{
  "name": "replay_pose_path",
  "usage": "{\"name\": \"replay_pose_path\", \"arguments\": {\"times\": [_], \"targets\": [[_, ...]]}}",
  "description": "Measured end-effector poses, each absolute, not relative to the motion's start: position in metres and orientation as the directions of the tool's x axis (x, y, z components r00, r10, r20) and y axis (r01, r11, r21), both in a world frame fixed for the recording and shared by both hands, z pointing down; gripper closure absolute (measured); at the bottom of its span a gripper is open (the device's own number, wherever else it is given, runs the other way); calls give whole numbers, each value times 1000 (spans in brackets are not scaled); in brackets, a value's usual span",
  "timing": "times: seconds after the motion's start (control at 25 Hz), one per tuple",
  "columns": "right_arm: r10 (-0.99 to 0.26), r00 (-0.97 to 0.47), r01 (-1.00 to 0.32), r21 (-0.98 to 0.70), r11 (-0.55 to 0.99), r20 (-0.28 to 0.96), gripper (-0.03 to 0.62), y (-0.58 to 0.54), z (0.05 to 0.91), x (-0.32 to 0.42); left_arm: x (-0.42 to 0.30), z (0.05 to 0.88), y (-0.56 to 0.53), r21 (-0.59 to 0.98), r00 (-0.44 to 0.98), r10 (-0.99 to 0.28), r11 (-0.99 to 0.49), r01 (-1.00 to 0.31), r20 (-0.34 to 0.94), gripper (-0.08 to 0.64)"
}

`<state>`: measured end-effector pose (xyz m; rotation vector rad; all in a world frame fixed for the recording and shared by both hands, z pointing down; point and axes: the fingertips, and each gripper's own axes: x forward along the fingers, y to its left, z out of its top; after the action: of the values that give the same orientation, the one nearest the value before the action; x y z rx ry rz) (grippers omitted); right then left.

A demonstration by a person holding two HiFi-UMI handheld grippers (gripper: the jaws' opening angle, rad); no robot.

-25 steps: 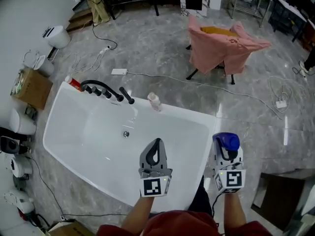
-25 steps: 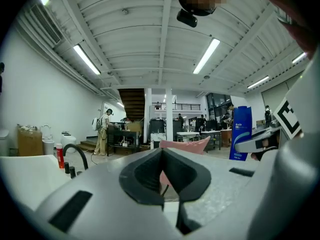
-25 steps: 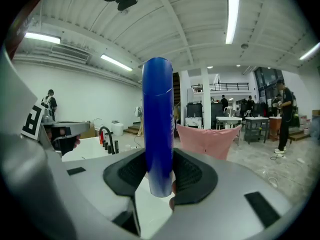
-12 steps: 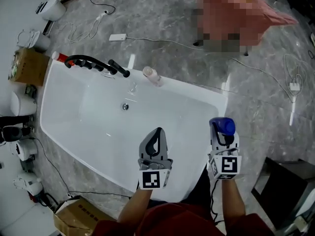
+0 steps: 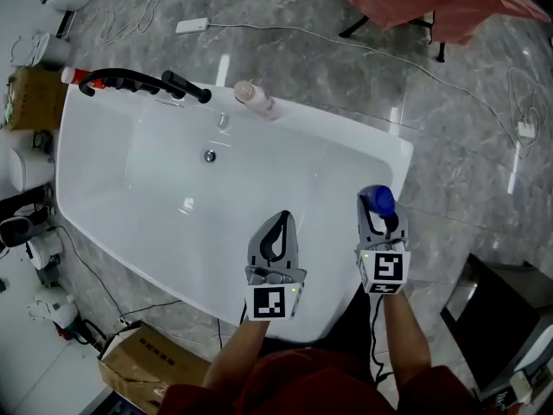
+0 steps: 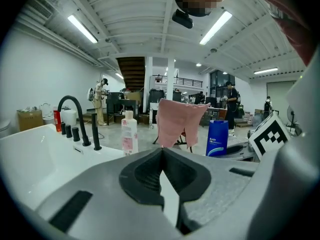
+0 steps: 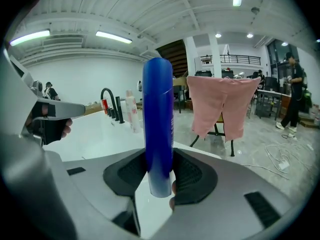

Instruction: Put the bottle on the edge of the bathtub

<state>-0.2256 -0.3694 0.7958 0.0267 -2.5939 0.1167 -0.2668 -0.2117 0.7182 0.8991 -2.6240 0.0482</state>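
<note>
Grey marble floor surrounds a white tub [image 5: 147, 206]. Both forearms reach forward from the bottom of the head view, side by side. The left gripper [image 5: 280, 221] hangs over the tub's near rim, its jaws closed together and empty. At lower right, the right gripper [image 5: 378, 207] clamps a blue bottle [image 5: 381, 199] upright by the tub's right rim. A pink bottle [image 5: 253, 96] stands on the far rim.
</note>
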Motion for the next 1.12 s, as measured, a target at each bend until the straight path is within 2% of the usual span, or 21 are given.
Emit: {"name": "replay_pose_path", "arguments": {"times": [0.24,0.76,1.12], "targets": [[14,-849,-24,-64,998,529,440,-368,823,-247,-267,738,-211,100,-717,-578,801,-590,391,555],[-22,-915,1,57,998,404,440,-387,828,-363,-270,749,-199,78,-723,-543,819,-569,428,557],[-30,-937,-12,53,999,347,436,-388,841,-371,-258,756,-198,79,-709,-543,815,-574,451,557]]}}
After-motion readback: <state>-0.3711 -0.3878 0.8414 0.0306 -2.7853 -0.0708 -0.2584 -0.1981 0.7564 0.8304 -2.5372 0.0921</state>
